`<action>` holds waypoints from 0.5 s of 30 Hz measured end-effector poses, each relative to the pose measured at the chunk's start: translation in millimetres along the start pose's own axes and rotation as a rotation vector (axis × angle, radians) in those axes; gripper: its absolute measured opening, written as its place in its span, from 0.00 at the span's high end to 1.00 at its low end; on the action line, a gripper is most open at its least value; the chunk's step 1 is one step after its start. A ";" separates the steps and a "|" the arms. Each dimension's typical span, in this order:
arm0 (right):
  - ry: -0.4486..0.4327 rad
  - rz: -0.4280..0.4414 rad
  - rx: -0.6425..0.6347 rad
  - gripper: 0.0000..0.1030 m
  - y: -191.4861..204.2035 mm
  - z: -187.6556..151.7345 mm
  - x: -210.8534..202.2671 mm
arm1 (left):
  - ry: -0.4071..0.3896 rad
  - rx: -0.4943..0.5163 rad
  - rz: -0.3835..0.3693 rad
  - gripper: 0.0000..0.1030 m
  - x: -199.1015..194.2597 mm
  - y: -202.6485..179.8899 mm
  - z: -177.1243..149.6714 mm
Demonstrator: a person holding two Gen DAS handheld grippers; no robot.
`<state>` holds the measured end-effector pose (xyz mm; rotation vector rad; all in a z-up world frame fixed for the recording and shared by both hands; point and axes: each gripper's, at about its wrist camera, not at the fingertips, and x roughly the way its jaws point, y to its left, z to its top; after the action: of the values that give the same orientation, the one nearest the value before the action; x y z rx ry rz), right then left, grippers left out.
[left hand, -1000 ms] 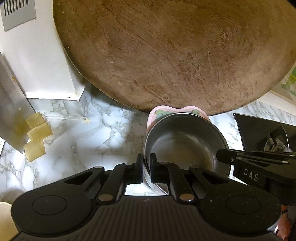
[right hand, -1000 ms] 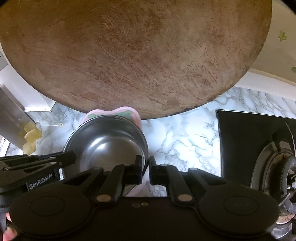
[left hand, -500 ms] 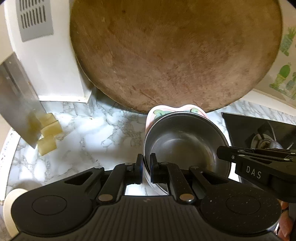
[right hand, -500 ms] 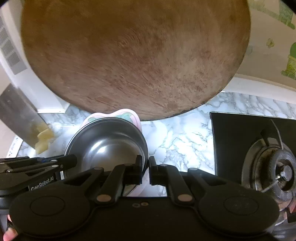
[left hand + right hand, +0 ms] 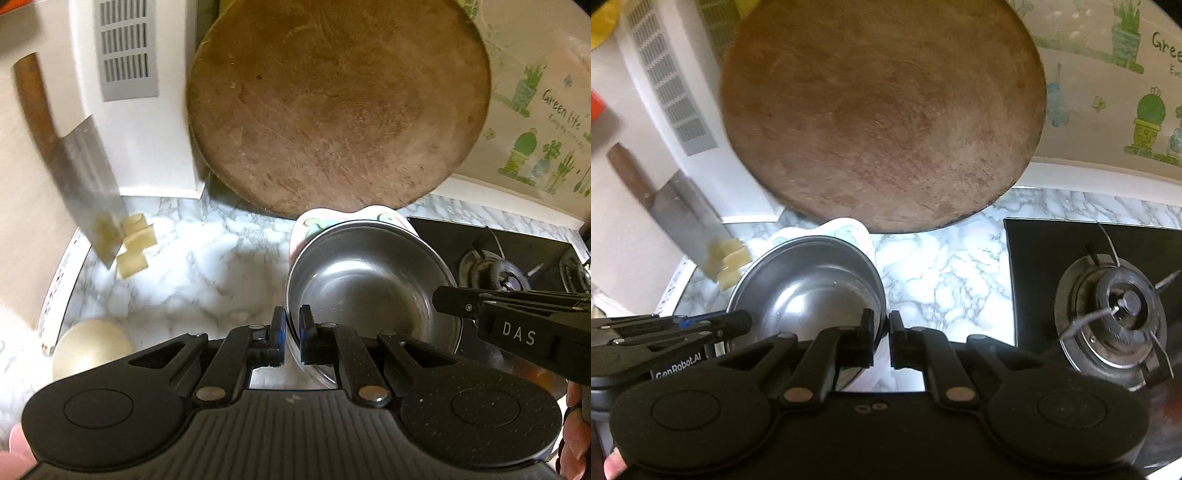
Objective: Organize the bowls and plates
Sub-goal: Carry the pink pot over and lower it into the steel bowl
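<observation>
A steel bowl [image 5: 369, 291] sits nested in a pink-white patterned bowl [image 5: 321, 218], whose rim shows behind it. My left gripper [image 5: 291, 332] is shut on the left rim of the stacked bowls. My right gripper [image 5: 882, 339] is shut on their right rim; the steel bowl [image 5: 812, 288] and patterned bowl [image 5: 846, 229] show there too. The stack is held above the marble counter [image 5: 192, 266]. Each gripper's side shows in the other view.
A round wooden board [image 5: 332, 110] leans on the wall behind. A cleaver [image 5: 85, 177] hangs at left above pale yellow cubes [image 5: 135, 240]. A gas stove [image 5: 1115, 306] is at right. A cream round object [image 5: 88, 347] lies at lower left.
Both grippers have pulled back and up with the bowl stack; the board looks smaller and farther, and the cleaver, wall stickers and stove burner have come into view.
</observation>
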<state>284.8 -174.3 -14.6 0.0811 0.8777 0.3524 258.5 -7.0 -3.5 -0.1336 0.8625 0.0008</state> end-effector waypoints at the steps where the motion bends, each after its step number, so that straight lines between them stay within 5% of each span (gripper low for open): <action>1: -0.003 0.000 0.000 0.92 1.9 -4.5 -5.6 | -0.007 0.004 0.001 0.95 -6.2 0.6 -5.3; 15: 0.018 0.021 -0.001 0.92 29.1 -73.2 -45.2 | 0.001 -0.010 0.001 0.94 -53.2 21.5 -81.3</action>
<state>194.5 -167.4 -21.9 0.0866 0.8948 0.3738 161.2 7.6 -18.0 -0.1427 0.8638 0.0064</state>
